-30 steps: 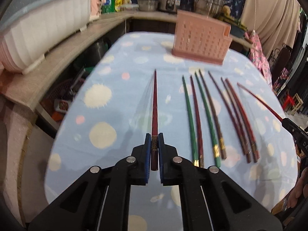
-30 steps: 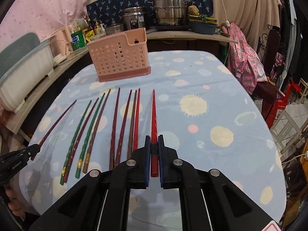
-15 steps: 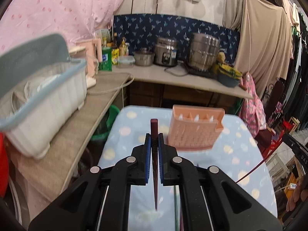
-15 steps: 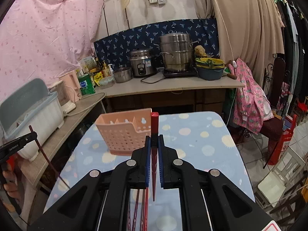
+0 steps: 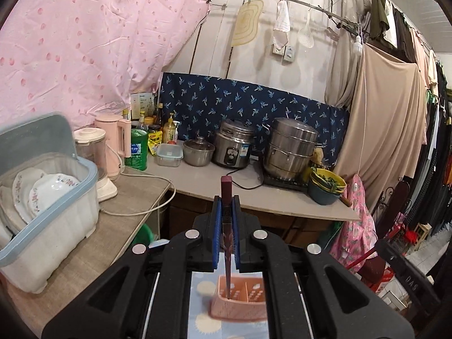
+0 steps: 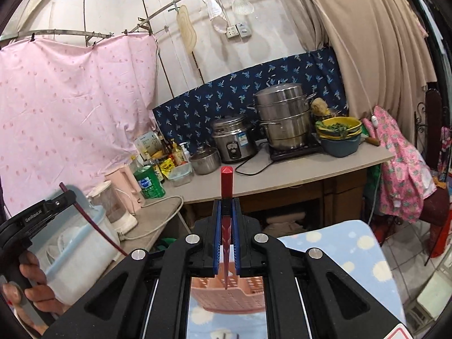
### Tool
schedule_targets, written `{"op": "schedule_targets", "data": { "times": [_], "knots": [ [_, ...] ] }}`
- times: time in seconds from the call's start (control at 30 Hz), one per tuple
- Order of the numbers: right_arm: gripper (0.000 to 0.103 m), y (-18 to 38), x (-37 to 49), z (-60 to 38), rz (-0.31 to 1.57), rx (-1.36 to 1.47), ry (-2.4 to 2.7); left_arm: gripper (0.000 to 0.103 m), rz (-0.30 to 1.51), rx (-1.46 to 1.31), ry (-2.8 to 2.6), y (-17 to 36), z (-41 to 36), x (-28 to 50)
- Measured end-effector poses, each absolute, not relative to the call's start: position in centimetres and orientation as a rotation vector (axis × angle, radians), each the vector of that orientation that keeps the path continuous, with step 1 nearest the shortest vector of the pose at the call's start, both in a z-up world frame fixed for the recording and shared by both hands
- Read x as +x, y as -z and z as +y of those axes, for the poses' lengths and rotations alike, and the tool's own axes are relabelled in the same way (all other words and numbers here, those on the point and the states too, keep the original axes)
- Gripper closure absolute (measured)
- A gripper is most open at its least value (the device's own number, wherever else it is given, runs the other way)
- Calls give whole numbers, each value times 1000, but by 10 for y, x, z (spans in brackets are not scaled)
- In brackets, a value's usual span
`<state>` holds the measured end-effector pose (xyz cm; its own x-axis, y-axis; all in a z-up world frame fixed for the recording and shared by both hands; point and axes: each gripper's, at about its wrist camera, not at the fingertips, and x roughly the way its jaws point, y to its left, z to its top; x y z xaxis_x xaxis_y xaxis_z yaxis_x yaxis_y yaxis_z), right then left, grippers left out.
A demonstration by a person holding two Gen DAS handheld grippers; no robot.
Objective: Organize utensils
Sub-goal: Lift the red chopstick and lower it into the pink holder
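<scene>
My left gripper (image 5: pixel 226 226) and right gripper (image 6: pixel 226 226) each pinch a chopstick upright, the dark red chopstick (image 5: pixel 226 195) and bright red chopstick (image 6: pixel 226 186) tip-down over the pink holder (image 5: pixel 240 302) so they can drop in.

1. "GenRobot.AI", in small pale letters, runs along the side of the black left gripper (image 6: pixel 67 197) as seen from the right wrist view.
2. Embossed characters on the black body of the right gripper (image 5: pixel 408 278), seen upside down in the left wrist view, look like "DAS"; the reading is uncertain.
3. The green bottle (image 6: pixel 149 182) carries a blue-and-white label, its print too small to read.
4. The rice cooker (image 5: pixel 233 148) has a blue sticker, also unreadable.
</scene>
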<state>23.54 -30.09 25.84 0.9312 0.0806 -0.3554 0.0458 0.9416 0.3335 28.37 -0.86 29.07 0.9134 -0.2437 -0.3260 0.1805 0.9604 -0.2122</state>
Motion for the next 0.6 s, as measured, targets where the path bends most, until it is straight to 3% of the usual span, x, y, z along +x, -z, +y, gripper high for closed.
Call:
{"op": "schedule_targets", "data": {
  "times": [0.6],
  "knots": [
    [95,-178,294,-298,508,330,5,96,518,-149,191,-200,-32,354]
  ]
}}
